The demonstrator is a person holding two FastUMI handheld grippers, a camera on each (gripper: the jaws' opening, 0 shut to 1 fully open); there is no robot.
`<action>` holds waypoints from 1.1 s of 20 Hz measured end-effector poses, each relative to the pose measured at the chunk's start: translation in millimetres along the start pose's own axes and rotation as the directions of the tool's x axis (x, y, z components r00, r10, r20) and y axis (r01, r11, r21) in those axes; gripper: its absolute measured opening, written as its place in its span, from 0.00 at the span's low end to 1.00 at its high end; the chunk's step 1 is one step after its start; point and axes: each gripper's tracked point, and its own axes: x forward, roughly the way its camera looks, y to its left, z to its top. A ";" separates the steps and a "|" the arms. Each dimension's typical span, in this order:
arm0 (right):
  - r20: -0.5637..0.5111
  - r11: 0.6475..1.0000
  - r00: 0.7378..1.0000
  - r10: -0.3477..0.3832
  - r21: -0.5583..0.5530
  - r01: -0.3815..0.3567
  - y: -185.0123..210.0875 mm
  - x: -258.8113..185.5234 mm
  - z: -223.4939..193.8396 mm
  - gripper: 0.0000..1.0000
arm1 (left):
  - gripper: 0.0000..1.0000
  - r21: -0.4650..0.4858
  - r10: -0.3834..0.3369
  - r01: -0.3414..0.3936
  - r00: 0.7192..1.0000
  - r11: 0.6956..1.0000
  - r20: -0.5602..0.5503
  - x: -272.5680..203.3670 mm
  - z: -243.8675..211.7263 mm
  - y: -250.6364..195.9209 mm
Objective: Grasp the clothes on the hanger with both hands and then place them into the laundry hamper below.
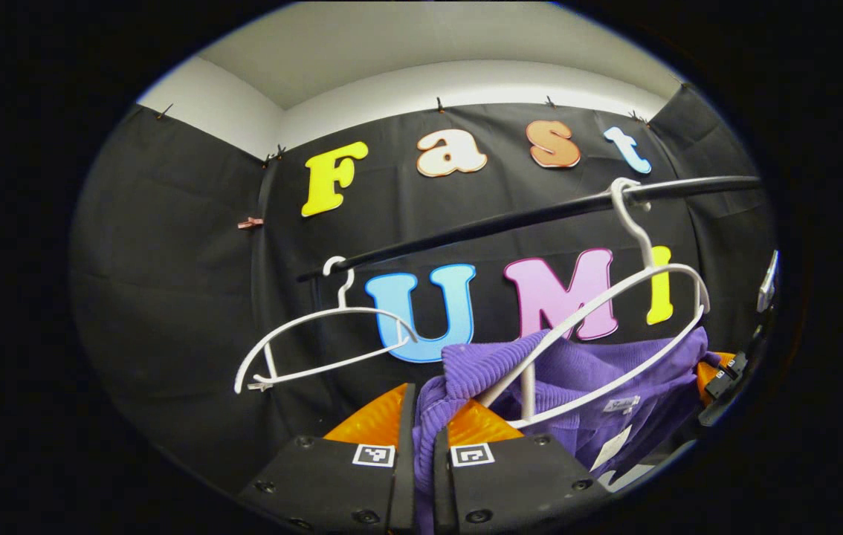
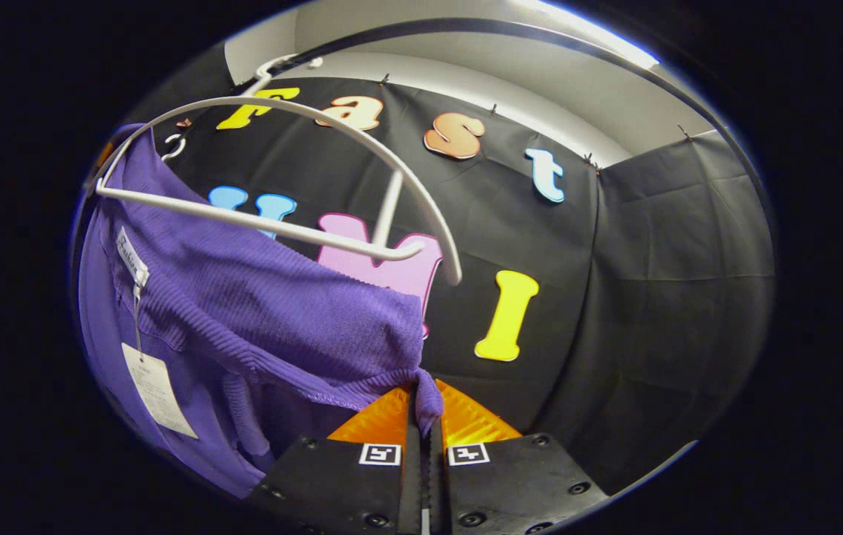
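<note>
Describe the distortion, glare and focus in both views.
Left gripper view: fisheye bows the rail; the sweater and both hangers look sharp. Right gripper view: the hanger curves strongly, a bright ceiling strip glares at the top, and the sweater's knit is crisp.

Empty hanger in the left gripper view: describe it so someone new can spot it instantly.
Find the black rail that crosses the booth's cloth wall. Two white hangers hook over it; the empty hanger is the one at the rail's lower left end. Its neighbour has the purple knit garment slipping off it, while this one hangs bare with nothing on it.
</note>
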 end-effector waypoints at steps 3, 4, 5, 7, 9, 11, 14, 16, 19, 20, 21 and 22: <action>0.013 0.999 0.999 0.048 0.010 -0.048 20.7 -32.1 1.5 0.08 | 0.12 -0.003 0.015 -0.015 0.999 1.000 -0.044 -11.2 -30.4 12.8; 0.010 0.998 0.998 0.062 0.024 -0.062 26.5 -43.8 1.4 0.08 | 0.13 -0.005 0.016 -0.017 0.998 1.000 -0.060 -16.7 -41.8 15.1; 0.005 0.995 0.997 0.082 0.053 -0.082 32.9 -54.3 2.0 0.08 | 0.13 -0.004 0.016 -0.016 0.997 1.000 -0.076 -22.7 -52.2 16.6; -0.028 0.981 0.991 0.132 0.146 -0.126 45.9 -69.8 2.8 0.08 | 0.13 -0.031 -0.006 0.003 0.994 1.000 -0.111 -35.1 -75.4 13.1; -0.056 0.961 0.981 0.186 0.217 -0.170 61.1 -87.2 3.1 0.08 | 0.13 -0.085 -0.075 0.065 0.989 0.994 -0.127 -50.8 -89.4 -6.6; -0.068 0.940 0.968 0.243 0.264 -0.217 76.3 -102.3 5.7 0.09 | 0.13 -0.127 -0.149 0.132 0.980 0.983 -0.135 -64.4 -101.8 -30.5; -0.065 0.906 0.938 0.340 0.288 -0.309 97.2 -123.4 15.5 0.09 | 0.13 -0.148 -0.246 0.223 0.956 0.963 -0.158 -78.3 -112.4 -68.4; -0.066 0.878 0.912 0.404 0.308 -0.367 108.4 -135.8 23.5 0.09 | 0.13 -0.198 -0.327 0.294 0.930 0.935 -0.165 -88.9 -110.3 -94.9; -0.051 0.840 0.891 0.452 0.361 -0.406 106.3 -147.2 42.8 0.09 | 0.13 -0.279 -0.420 0.373 0.898 0.885 -0.133 -105.4 -87.2 -125.6; -0.042 0.830 0.886 0.461 0.374 -0.414 104.8 -149.8 49.4 0.09 | 0.13 -0.285 -0.439 0.393 0.891 0.874 -0.118 -110.0 -79.6 -131.2; -0.045 0.827 0.884 0.465 0.379 -0.415 102.8 -152.0 50.3 0.10 | 0.13 -0.287 -0.453 0.408 0.884 0.867 -0.113 -112.2 -77.0 -135.5; -0.056 0.822 0.880 0.472 0.390 -0.416 102.4 -152.2 46.4 0.09 | 0.13 -0.287 -0.464 0.418 0.878 0.862 -0.117 -113.2 -82.1 -138.7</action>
